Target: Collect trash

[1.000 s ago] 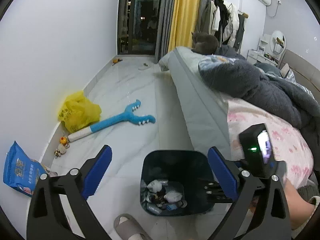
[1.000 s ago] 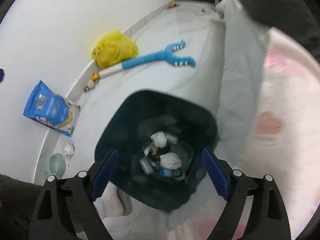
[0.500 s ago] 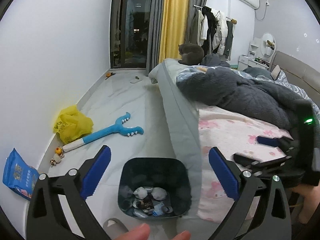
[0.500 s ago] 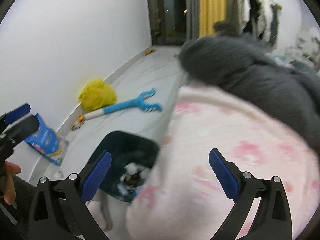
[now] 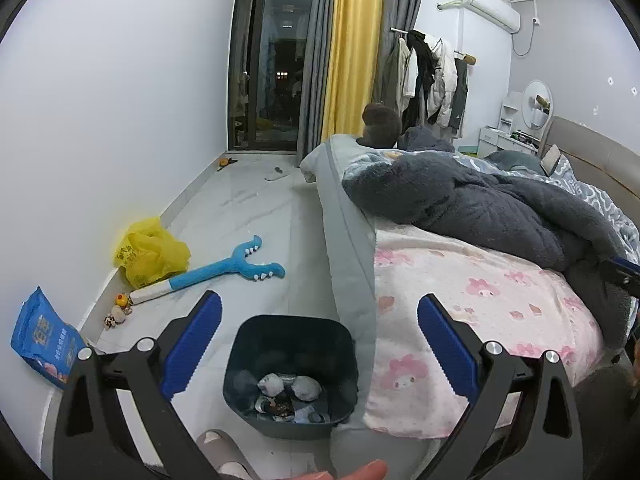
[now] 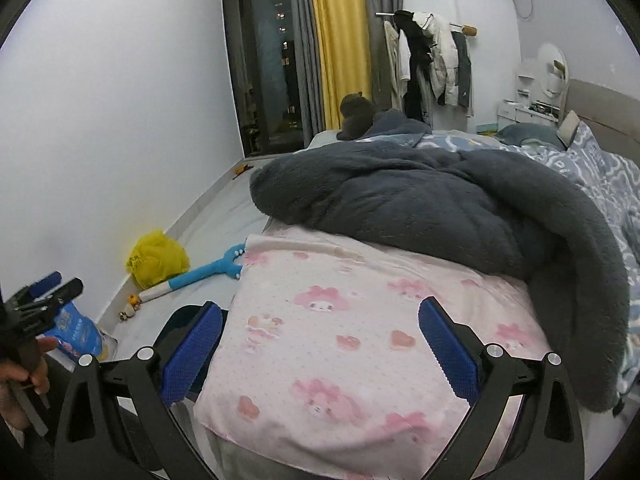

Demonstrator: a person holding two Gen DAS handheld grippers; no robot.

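A dark blue bin (image 5: 340, 344) stands on the floor against the bed's side, holding crumpled tissues (image 5: 306, 387) and small wrappers. My left gripper (image 5: 320, 346) hangs above and behind it, open, nothing between its blue pads (image 5: 192, 344). My right gripper (image 6: 320, 348) is open and empty over the pink patterned sheet (image 6: 340, 340); only its tip (image 5: 624, 272) shows at the left wrist view's right edge. In the right wrist view the bin (image 6: 180, 318) peeks out left of the sheet, and the left gripper (image 6: 44, 296) sits in a hand (image 6: 24, 372).
A yellow plastic bag (image 5: 150, 254), a blue plush toy (image 5: 216, 270), small toys and a blue packet (image 5: 44, 338) lie along the left wall. A grey fluffy blanket (image 6: 440, 216) and a cat (image 5: 380, 124) are on the bed. A slipper (image 5: 216, 444) lies beside the bin.
The right gripper rose from over the bin and swung right, over the bed, its jaws widening. The left gripper drew back and up, so the bin looks smaller.
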